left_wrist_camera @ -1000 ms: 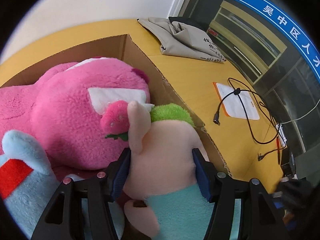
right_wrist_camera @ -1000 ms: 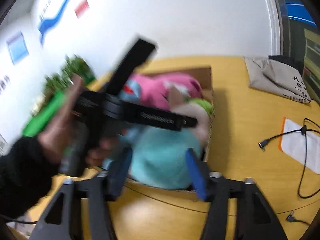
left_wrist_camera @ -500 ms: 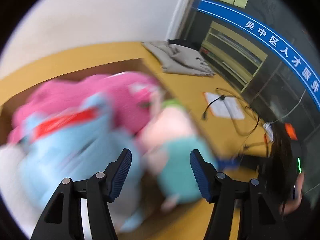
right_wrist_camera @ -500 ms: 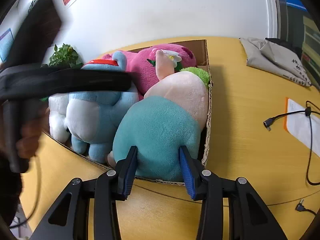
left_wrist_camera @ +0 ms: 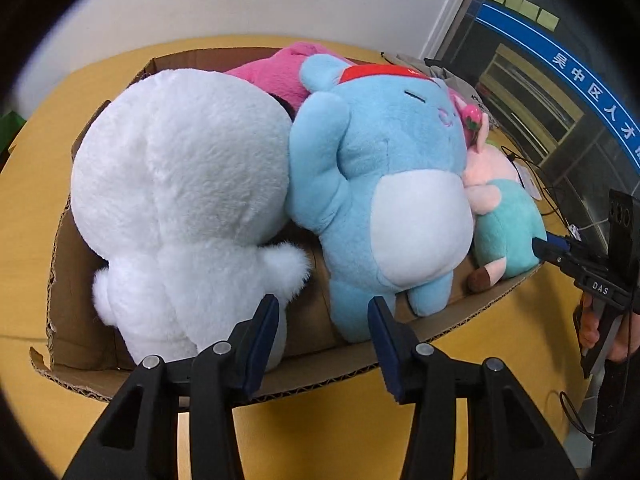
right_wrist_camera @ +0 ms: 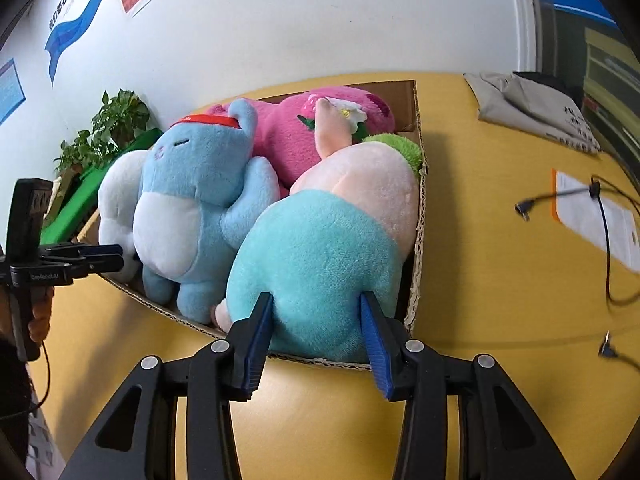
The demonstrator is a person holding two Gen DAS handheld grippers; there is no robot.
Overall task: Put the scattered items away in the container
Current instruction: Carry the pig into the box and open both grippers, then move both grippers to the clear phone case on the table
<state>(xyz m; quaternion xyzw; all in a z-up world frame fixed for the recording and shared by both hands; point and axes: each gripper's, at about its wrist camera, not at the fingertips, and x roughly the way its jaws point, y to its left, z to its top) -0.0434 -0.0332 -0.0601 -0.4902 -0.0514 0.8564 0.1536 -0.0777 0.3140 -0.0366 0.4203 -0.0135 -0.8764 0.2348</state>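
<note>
A cardboard box (left_wrist_camera: 320,374) (right_wrist_camera: 418,240) on the yellow table holds several plush toys: a white one (left_wrist_camera: 180,200) (right_wrist_camera: 114,184), a blue one with a red band (left_wrist_camera: 392,168) (right_wrist_camera: 192,192), a pink one (left_wrist_camera: 276,76) (right_wrist_camera: 288,136), and a peach and teal one (left_wrist_camera: 508,216) (right_wrist_camera: 320,256) at the right end. My left gripper (left_wrist_camera: 323,312) (right_wrist_camera: 100,258) hovers at the box's near wall between the white and blue toys; its jaws are closing with nothing pressed between them. My right gripper (right_wrist_camera: 315,306) (left_wrist_camera: 552,248) is shut on the teal end of the peach and teal toy.
A folded grey cloth (right_wrist_camera: 532,108) lies at the table's far right. A sheet of paper (right_wrist_camera: 576,200) with black cables (right_wrist_camera: 600,216) over it is to the right of the box. A potted plant (right_wrist_camera: 112,128) stands behind the box's left end. A person's hand (left_wrist_camera: 592,328) holds the right gripper's handle.
My left gripper let go of the peach and teal toy and swung left along the box to face the white and blue toys. The right gripper came slightly closer around the teal end.
</note>
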